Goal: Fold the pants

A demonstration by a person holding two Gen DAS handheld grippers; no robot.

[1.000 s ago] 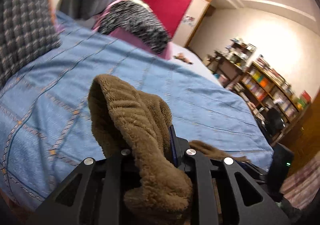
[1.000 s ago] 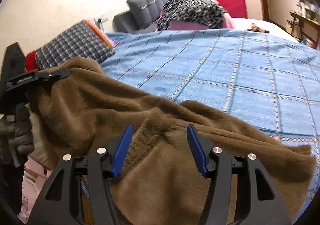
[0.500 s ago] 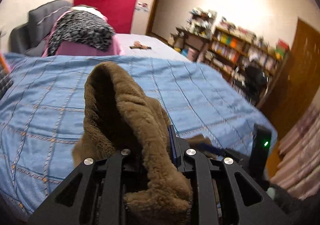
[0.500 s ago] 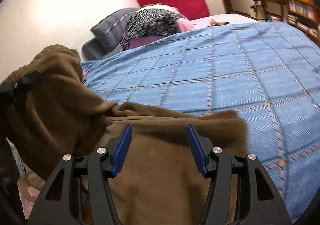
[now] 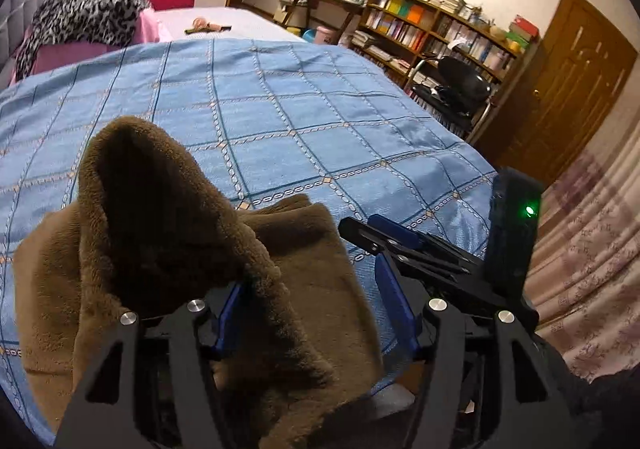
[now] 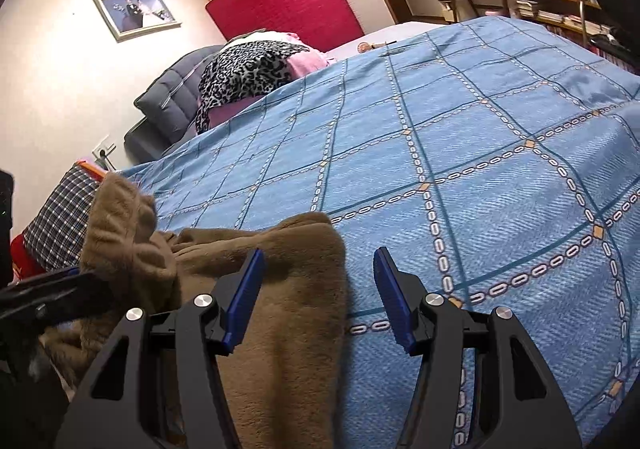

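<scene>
The brown fleece pants (image 5: 304, 249) lie bunched at the near edge of the blue checked bedspread (image 5: 280, 109). My left gripper (image 5: 312, 309) has its jaws opening. A raised fold of the pants still drapes over its left finger and hangs between the blue pads, which do not press on it. In the right wrist view the pants (image 6: 288, 329) run under my right gripper (image 6: 319, 289), which stands open. Their right edge lies between its pads, nearer the left one. My right gripper (image 5: 400, 245) also shows close on the right in the left wrist view.
A leopard-print cloth (image 5: 84, 13) on pink bedding lies at the bed's far end by a grey headboard (image 6: 168, 105). A checked pillow (image 6: 64, 217) sits left of the pants. Bookshelves (image 5: 432, 29), a black chair (image 5: 460, 81), a wooden door (image 5: 576, 89) and a curtain (image 5: 592, 269) stand right of the bed.
The left jaws, shut on the pants fold before, have come apart. Both grippers swung right along the bed's edge, and the long spread of pants is now doubled into a shorter pile.
</scene>
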